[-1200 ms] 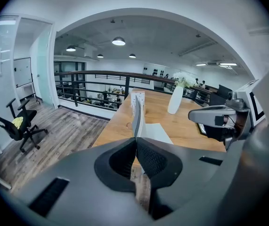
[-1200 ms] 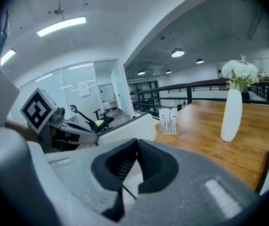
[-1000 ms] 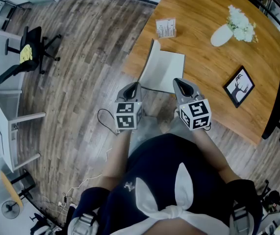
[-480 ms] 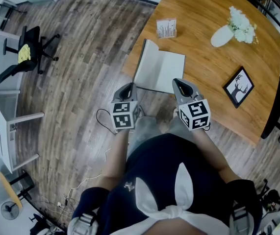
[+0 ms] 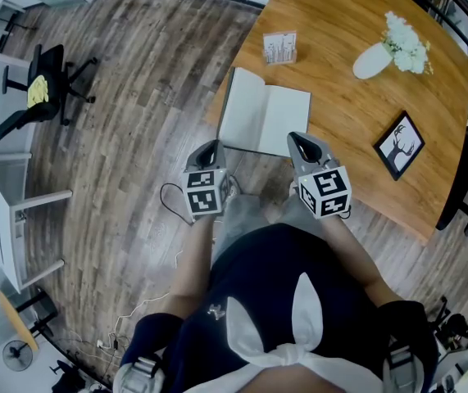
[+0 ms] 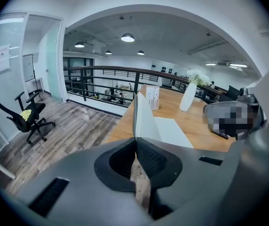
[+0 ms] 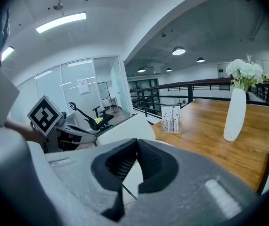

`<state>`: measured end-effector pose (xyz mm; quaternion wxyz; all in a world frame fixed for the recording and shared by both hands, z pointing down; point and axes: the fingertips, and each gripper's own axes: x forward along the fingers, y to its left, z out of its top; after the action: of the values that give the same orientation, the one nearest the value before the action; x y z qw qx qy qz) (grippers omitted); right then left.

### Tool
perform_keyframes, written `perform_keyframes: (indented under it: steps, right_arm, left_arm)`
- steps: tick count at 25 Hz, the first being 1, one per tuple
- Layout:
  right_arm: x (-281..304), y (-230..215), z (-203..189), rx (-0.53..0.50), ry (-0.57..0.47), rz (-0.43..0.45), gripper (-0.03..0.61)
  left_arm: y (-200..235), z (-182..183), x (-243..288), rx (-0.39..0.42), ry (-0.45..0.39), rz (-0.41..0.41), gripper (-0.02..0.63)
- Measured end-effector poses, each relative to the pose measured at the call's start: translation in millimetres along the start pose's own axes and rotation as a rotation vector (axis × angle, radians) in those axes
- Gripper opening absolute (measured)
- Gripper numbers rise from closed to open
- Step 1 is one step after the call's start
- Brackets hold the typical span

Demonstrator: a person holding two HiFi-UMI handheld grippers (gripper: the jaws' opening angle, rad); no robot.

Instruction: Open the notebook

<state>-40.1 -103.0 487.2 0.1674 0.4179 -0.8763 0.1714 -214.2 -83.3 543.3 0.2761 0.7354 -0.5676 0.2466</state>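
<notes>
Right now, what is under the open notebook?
The wooden table lies under the notebook, whose left leaf reaches the table's edge. Whether anything thin lies between the pages and the wood cannot be seen, because the pages cover that spot.

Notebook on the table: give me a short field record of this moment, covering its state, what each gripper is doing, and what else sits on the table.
notebook: open, blank pages showing; its left leaf reaches past the edge of the table
left gripper: jaws shut on the near edge of the left leaf
right gripper: jaws together at the right page's near corner; whether they pinch it is unclear
also on table: white vase with flowers, framed picture, card stand
task status: opened
</notes>
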Motion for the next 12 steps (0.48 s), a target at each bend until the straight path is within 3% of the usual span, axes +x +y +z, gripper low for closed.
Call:
perform_keyframes:
  steps: [12]
  right_arm:
    - [8.2,5.8,-1.2,0.023,-0.004,-0.033,-0.002]
  left_arm:
    - [19.0,-10.4,10.2,-0.002,0.036,-0.011,0.025]
